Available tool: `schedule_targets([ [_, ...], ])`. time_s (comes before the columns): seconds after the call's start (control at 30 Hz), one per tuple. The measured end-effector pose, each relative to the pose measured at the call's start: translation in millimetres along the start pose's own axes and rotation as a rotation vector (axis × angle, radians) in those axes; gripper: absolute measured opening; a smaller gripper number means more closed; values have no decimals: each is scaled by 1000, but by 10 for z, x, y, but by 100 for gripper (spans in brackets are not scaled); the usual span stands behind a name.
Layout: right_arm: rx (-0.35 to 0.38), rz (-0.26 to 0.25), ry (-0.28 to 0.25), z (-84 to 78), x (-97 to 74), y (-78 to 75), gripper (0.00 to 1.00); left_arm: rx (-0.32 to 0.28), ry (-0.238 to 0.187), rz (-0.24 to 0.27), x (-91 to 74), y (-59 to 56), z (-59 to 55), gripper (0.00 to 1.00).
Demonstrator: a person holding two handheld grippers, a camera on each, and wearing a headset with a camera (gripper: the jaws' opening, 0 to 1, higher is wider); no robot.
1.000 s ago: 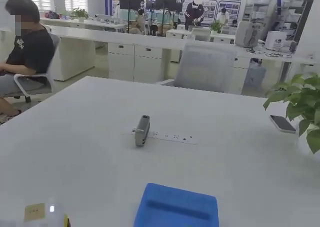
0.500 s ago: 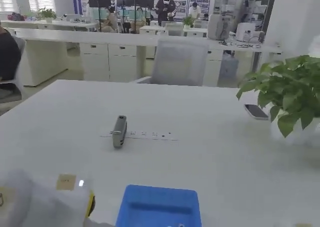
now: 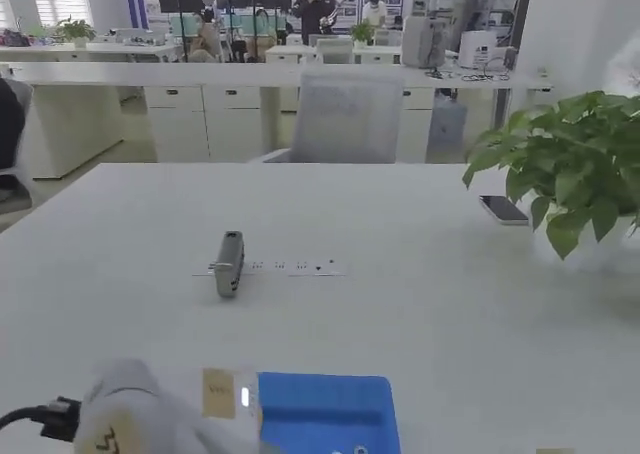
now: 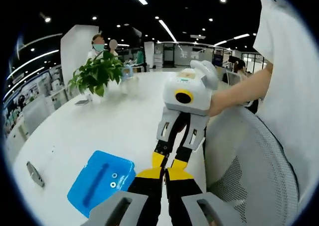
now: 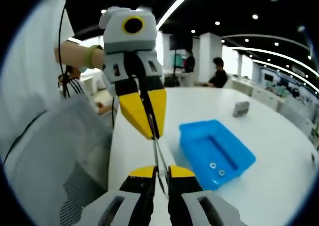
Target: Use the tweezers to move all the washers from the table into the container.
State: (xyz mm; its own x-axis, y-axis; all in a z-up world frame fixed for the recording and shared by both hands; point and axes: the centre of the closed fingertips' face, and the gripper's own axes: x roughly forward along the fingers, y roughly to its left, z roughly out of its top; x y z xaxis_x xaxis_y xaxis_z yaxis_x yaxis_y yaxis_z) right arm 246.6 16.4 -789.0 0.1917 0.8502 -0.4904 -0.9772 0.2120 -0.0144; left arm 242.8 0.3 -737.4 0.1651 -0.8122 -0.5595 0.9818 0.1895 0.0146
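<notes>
My left gripper (image 5: 148, 120) and right gripper (image 5: 157, 176) meet tip to tip above the table's near edge. Both are shut on the thin metal tweezers (image 5: 155, 151) stretched between their yellow jaws. In the left gripper view my own jaws (image 4: 165, 174) touch the tips of the right gripper (image 4: 168, 159). The blue container (image 4: 97, 183) lies beside them with two washers (image 4: 113, 180) inside; they also show as washers (image 5: 216, 169) in the blue container (image 5: 215, 151). In the head view the left gripper's white body (image 3: 150, 419) sits just left of the blue container (image 3: 325, 409).
A grey power-strip cover (image 3: 229, 263) lies mid-table. At the right stand a potted plant (image 3: 570, 164) and a phone (image 3: 503, 209). A grey mesh chair (image 4: 249, 176) and the person's arm (image 4: 239, 89) are near the grippers. Other people work at desks behind.
The head camera has swung, shifting the whole scene. The left gripper's body has come up into the bottom left of the head view and now sits right next to the container.
</notes>
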Motion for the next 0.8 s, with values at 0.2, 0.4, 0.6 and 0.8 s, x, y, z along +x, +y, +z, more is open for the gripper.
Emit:
schedule_targets([
  [0.2,26,-22,10,-104,35,-89,6,51,55,-6,100,70,-58,0],
  [0.4,74,-21,5,-168,56,-130,6,68,90,-17,169,111,-77,0],
  [0.6,75,-23,17,-209,101,-143,6,92,115,-26,201,122,-116,0],
  [0.8,78,-34,33,-236,121,-151,6,96,124,-29,227,149,-125,0],
])
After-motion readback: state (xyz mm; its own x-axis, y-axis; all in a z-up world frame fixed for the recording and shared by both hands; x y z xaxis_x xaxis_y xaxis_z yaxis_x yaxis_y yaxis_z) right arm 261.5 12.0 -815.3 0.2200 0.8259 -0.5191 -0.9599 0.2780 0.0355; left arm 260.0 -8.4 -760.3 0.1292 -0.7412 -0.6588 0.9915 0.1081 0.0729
